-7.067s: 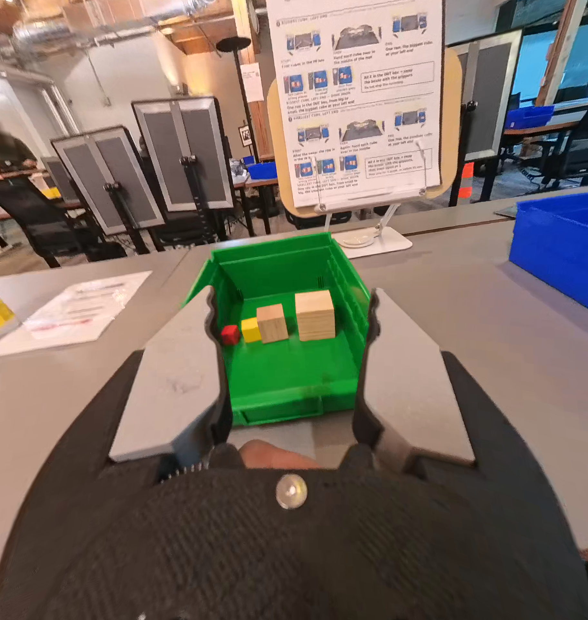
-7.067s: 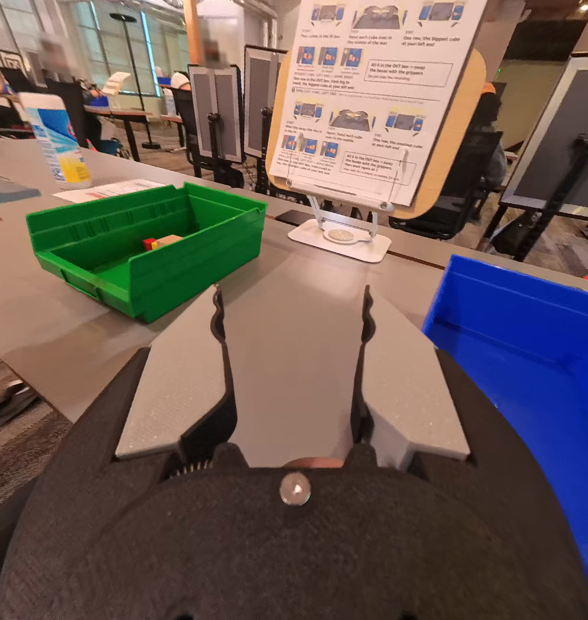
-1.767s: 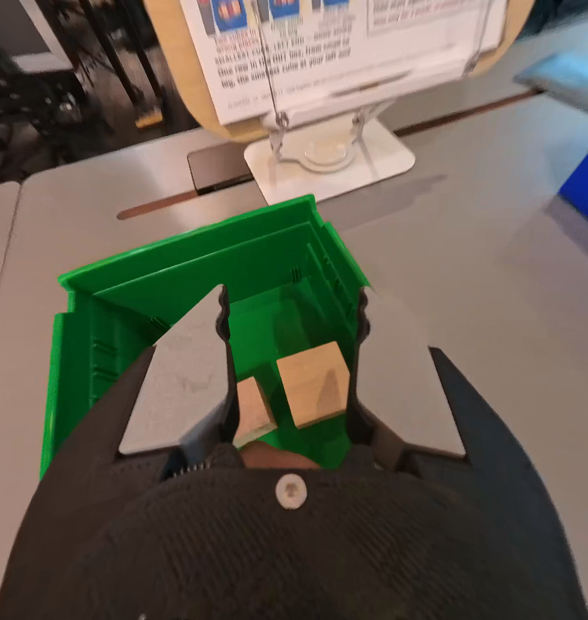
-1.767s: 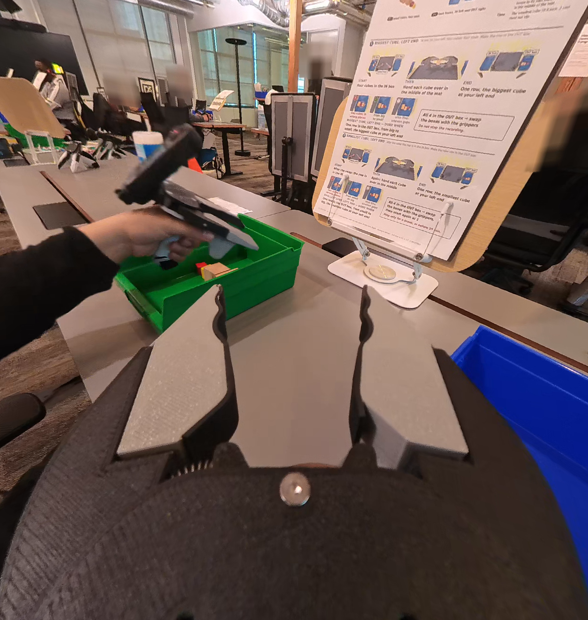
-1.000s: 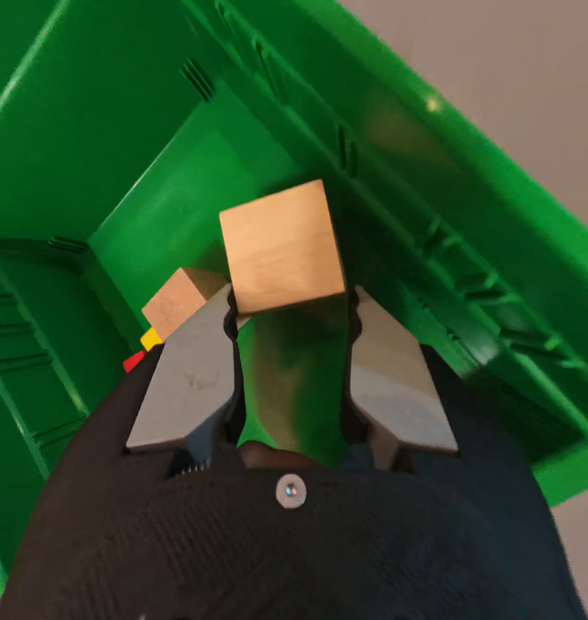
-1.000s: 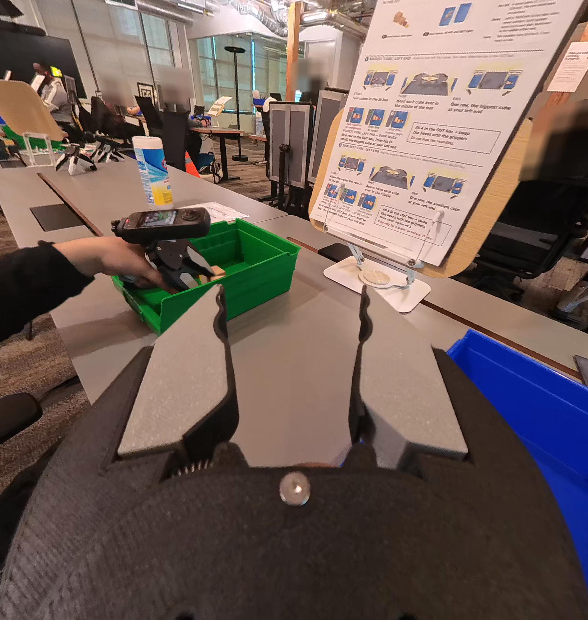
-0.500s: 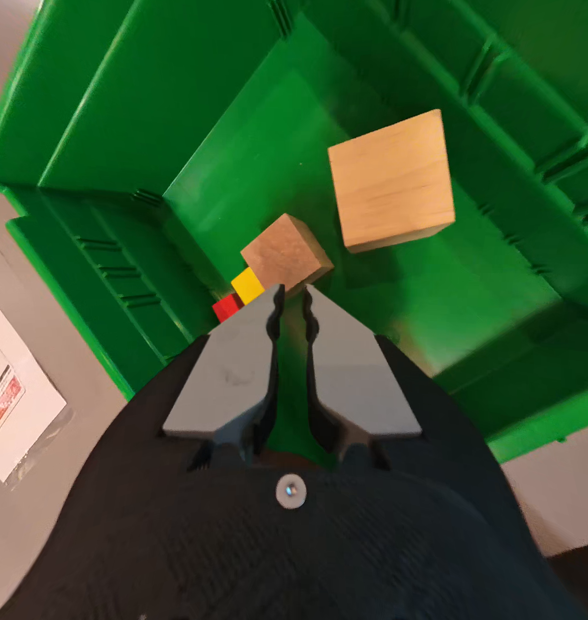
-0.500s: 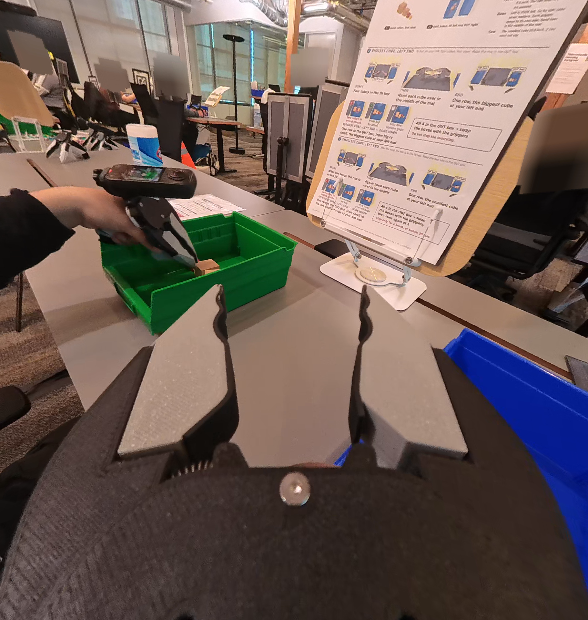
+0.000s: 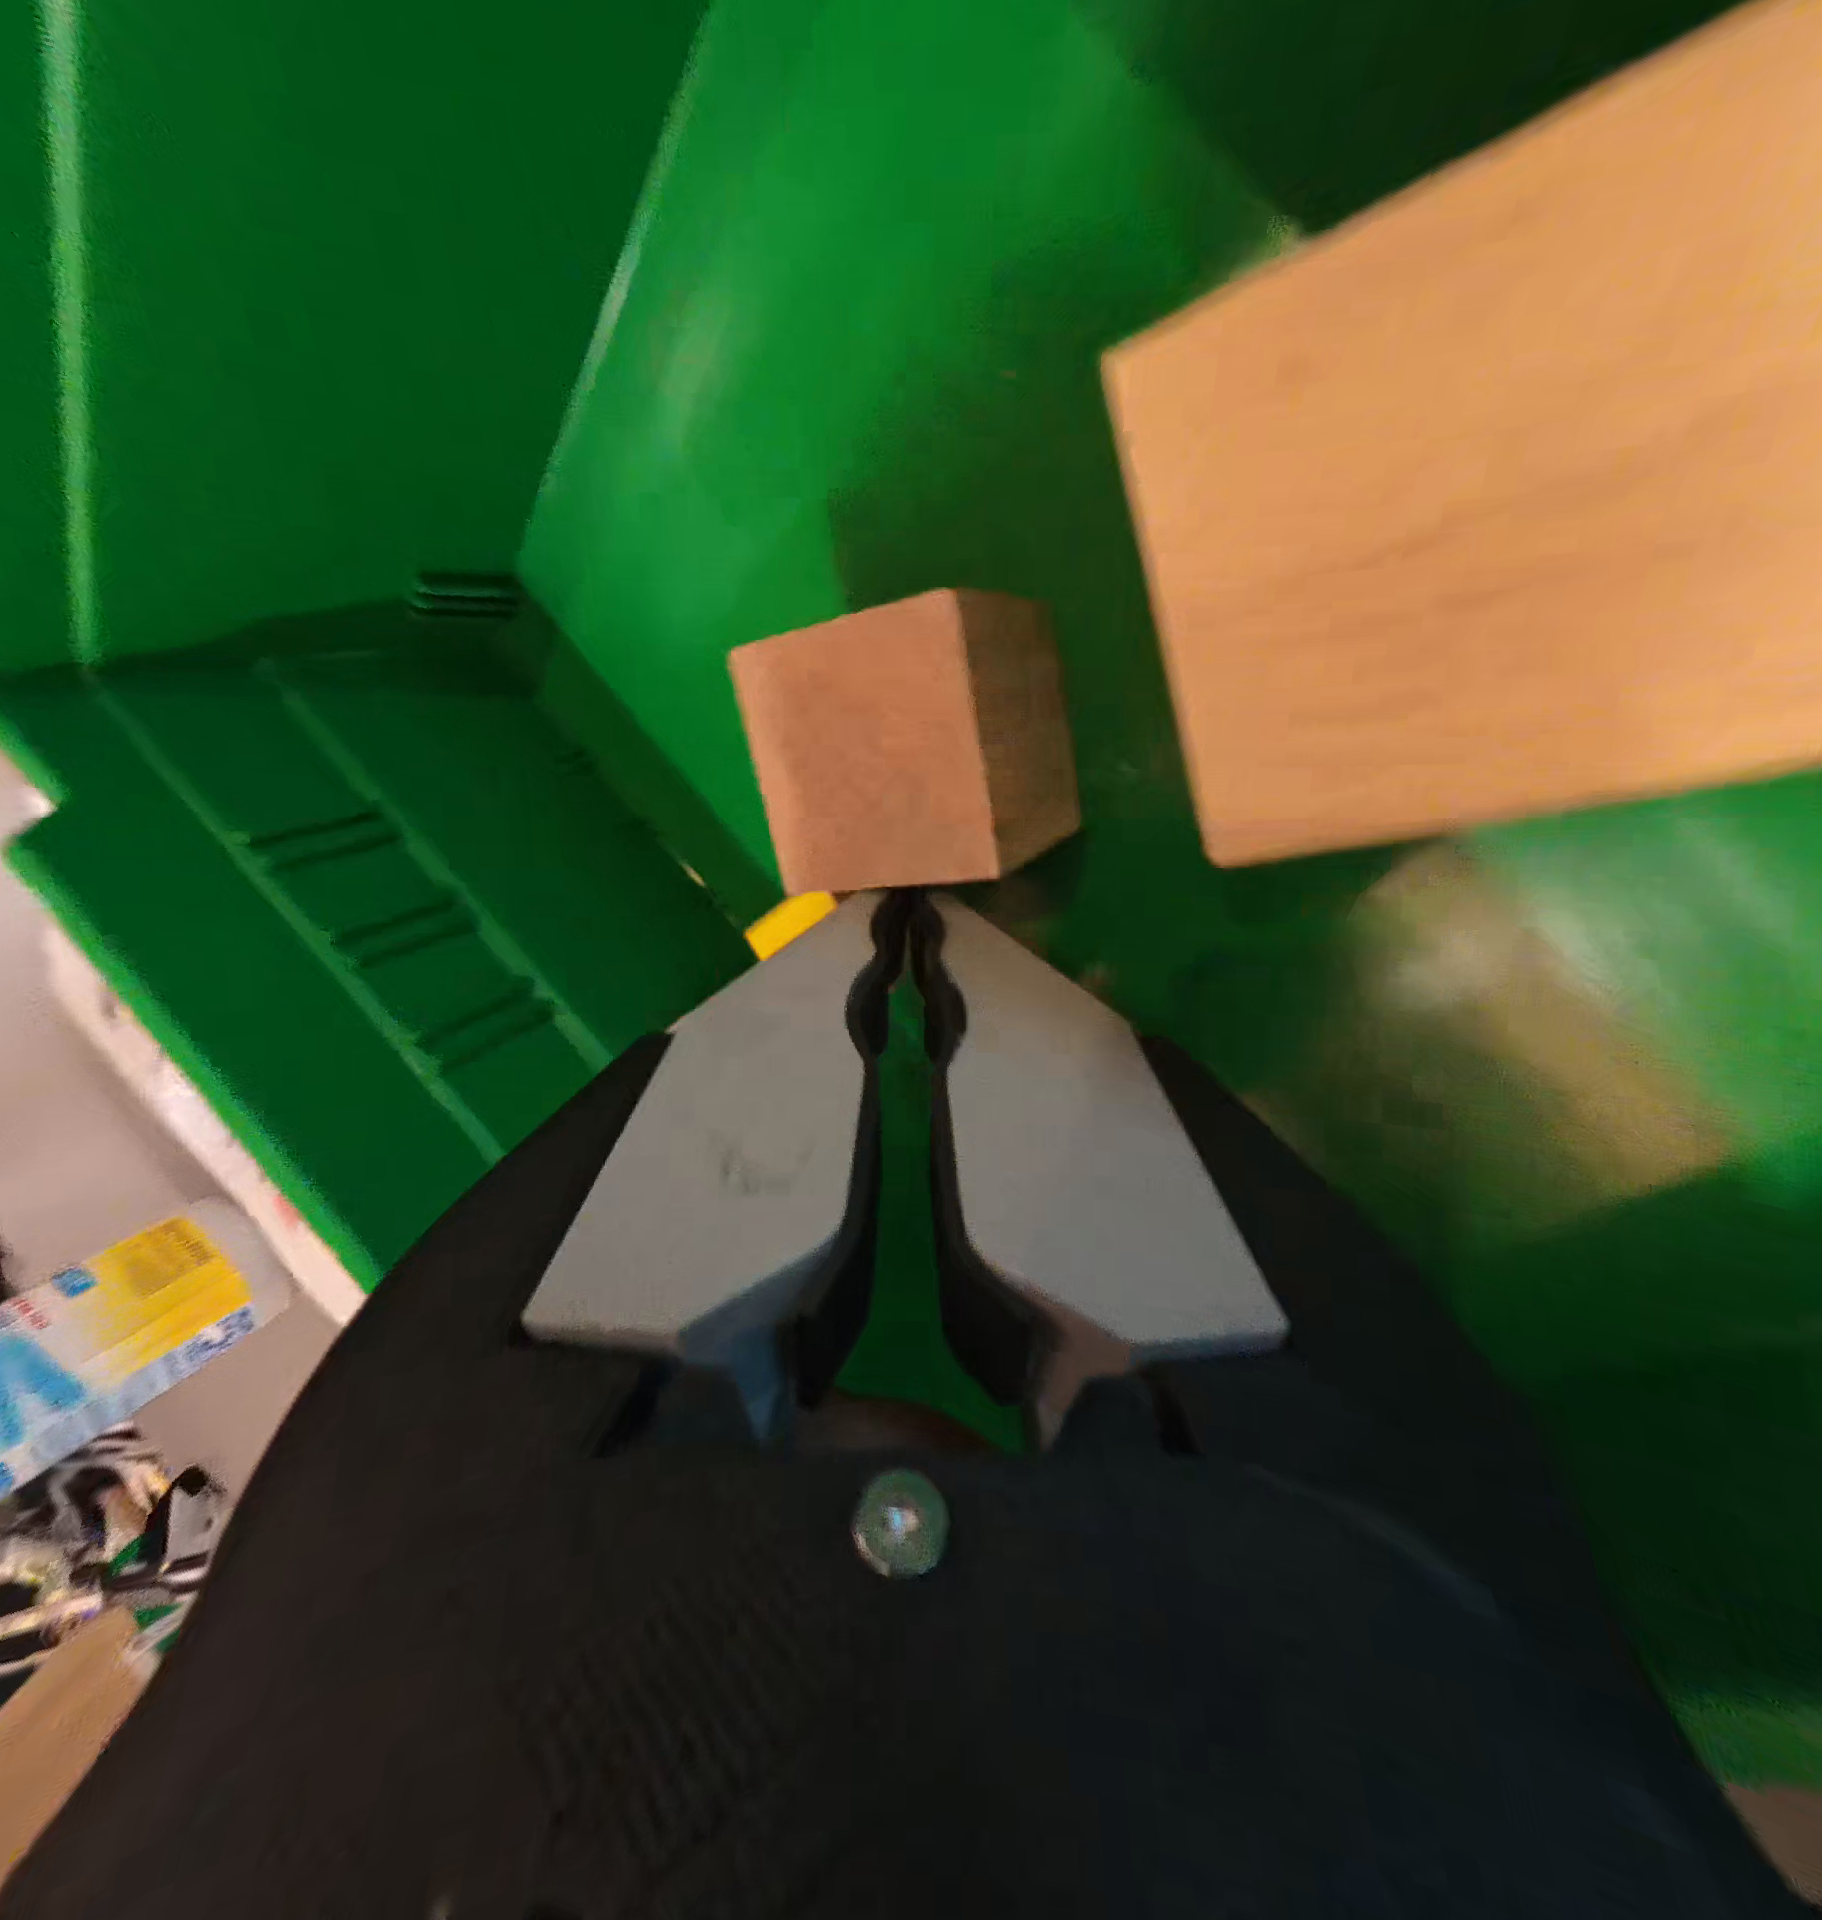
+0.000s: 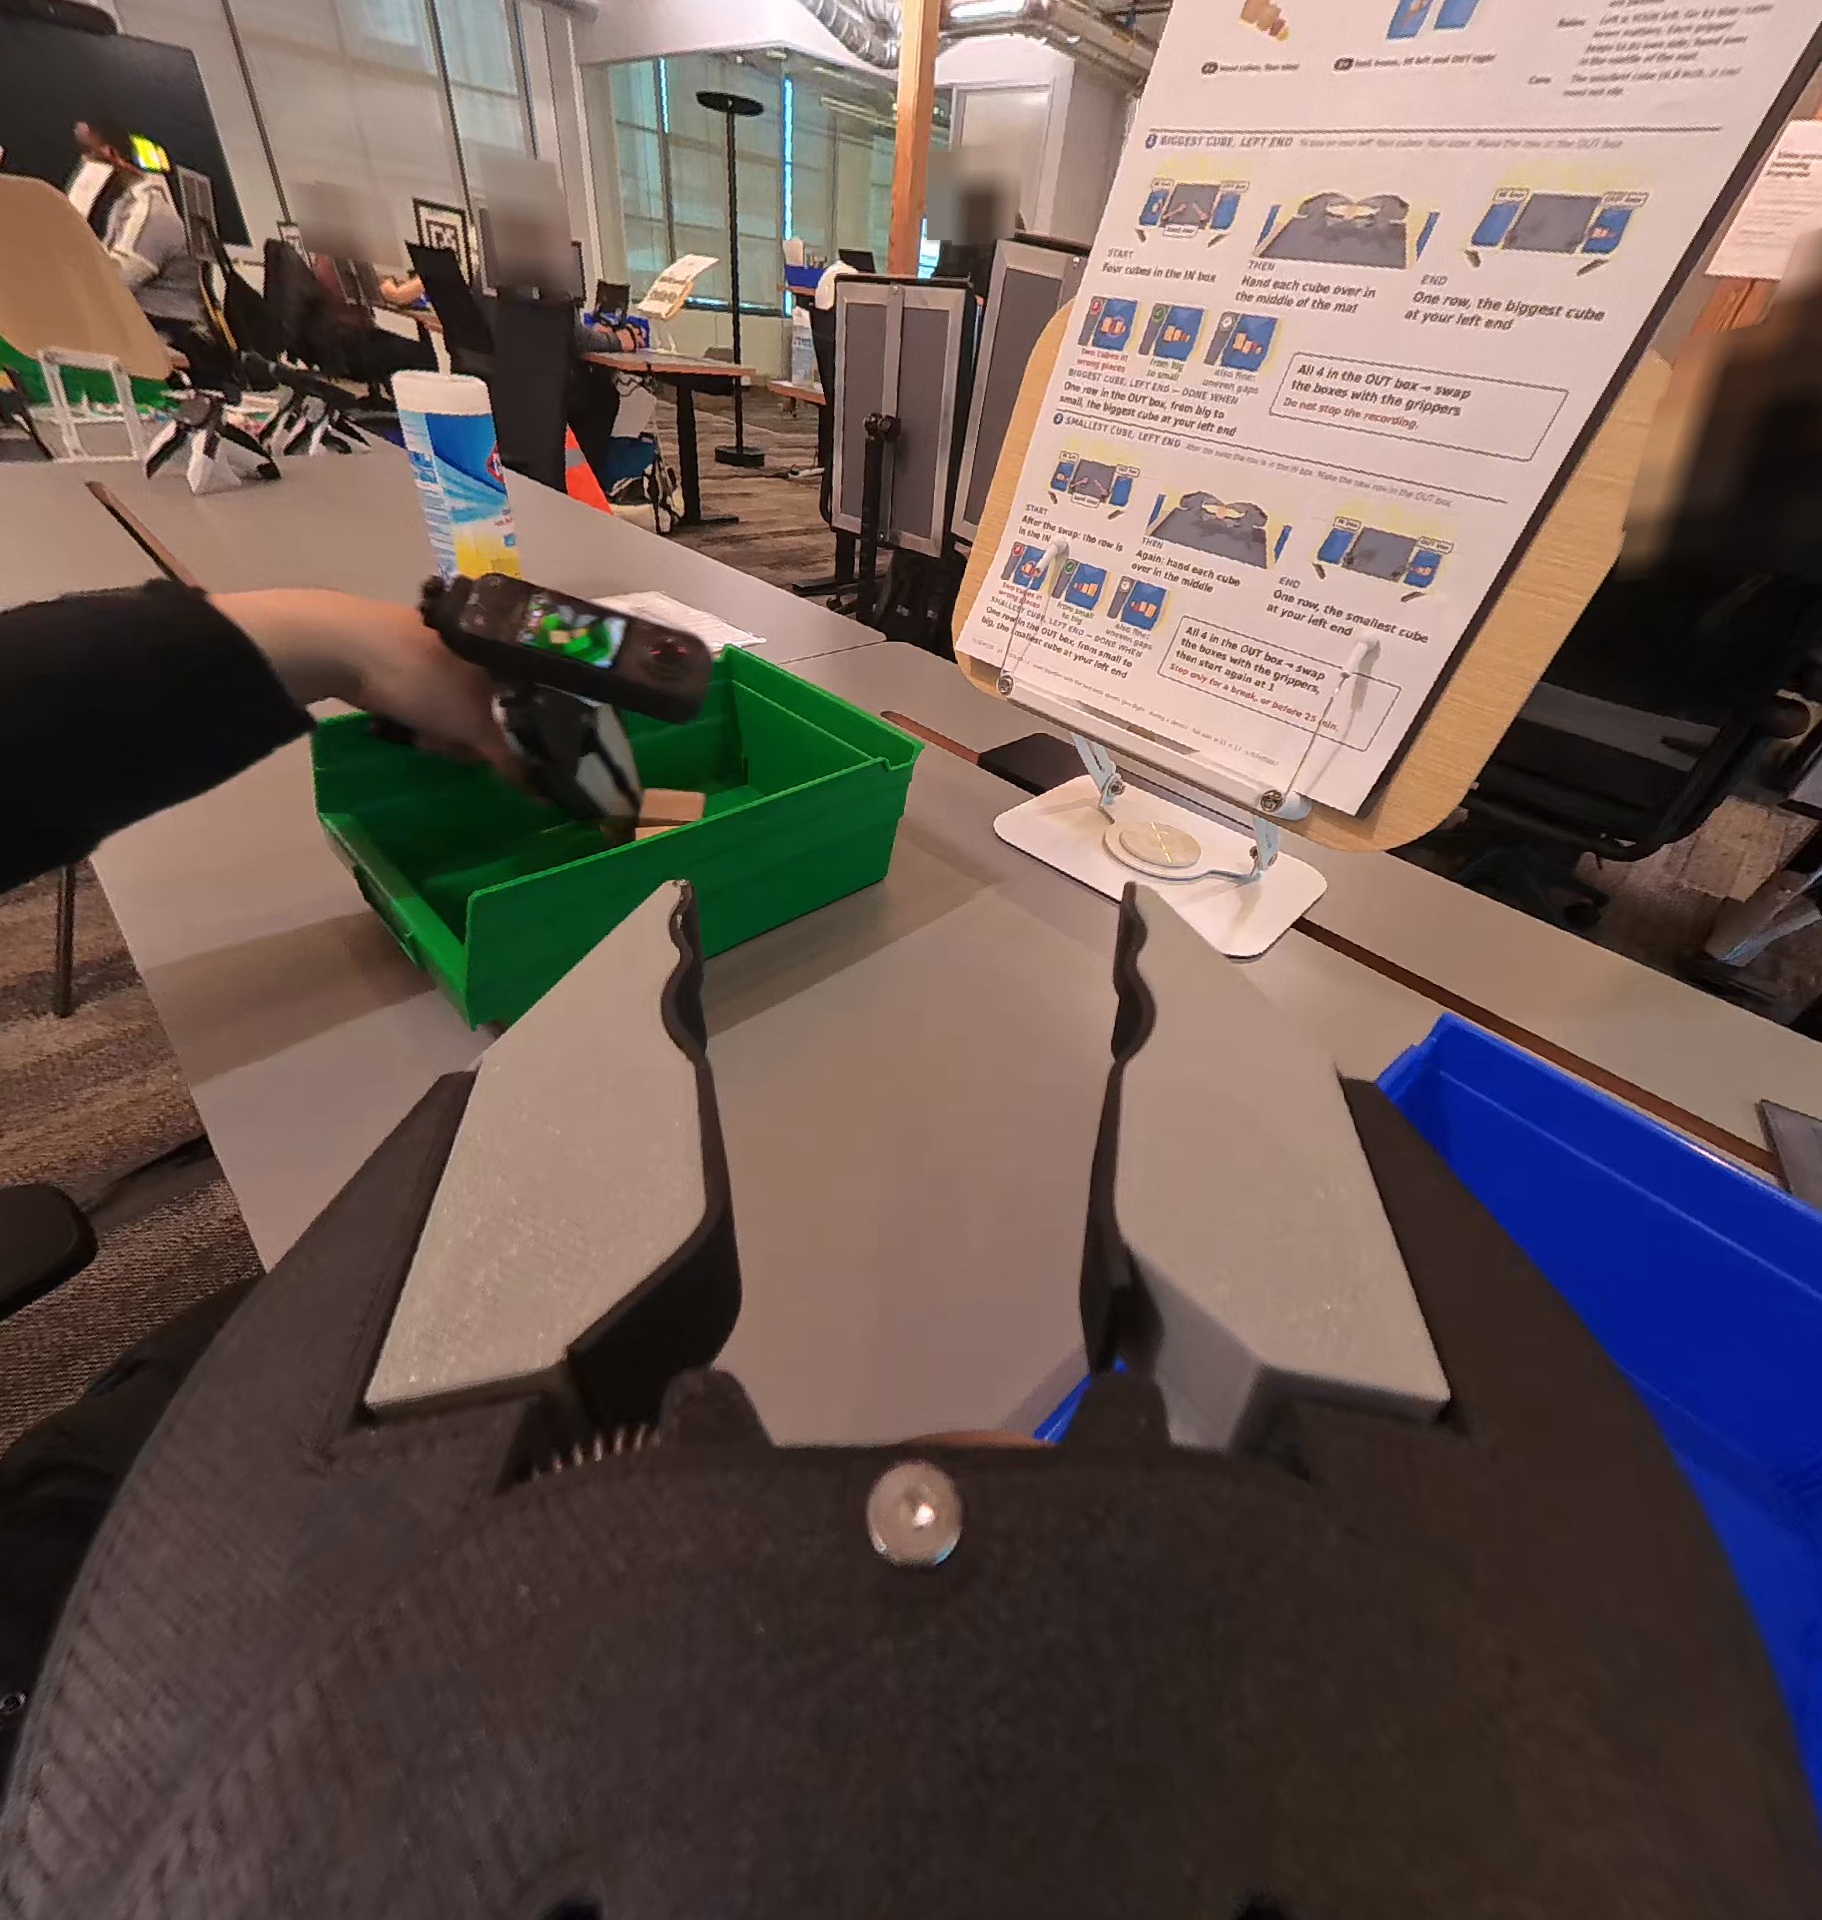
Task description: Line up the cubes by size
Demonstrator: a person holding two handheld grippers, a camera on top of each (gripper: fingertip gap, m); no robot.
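Instruction sheet (image 10: 1354, 416) standing clipped to wooden board on white stand, far side of table (image 10: 886, 1091). Carrying printed headings, numbered sections, captions under small pictures and boxed notes in black, red and blue; wording not being repeated.

Wipes canister (image 10: 457, 473) standing beyond green bin (image 10: 782, 862), wearing blue-and-yellow brand label; same label showing blurred in left wrist view.

Paper sheet (image 10: 678, 613) lying behind bin, print showing too small.

White notice (image 10: 1780, 197) hanging on post, upper right, print showing too small.

Tent sign (image 10: 675, 286) standing on far desk, unreadable.
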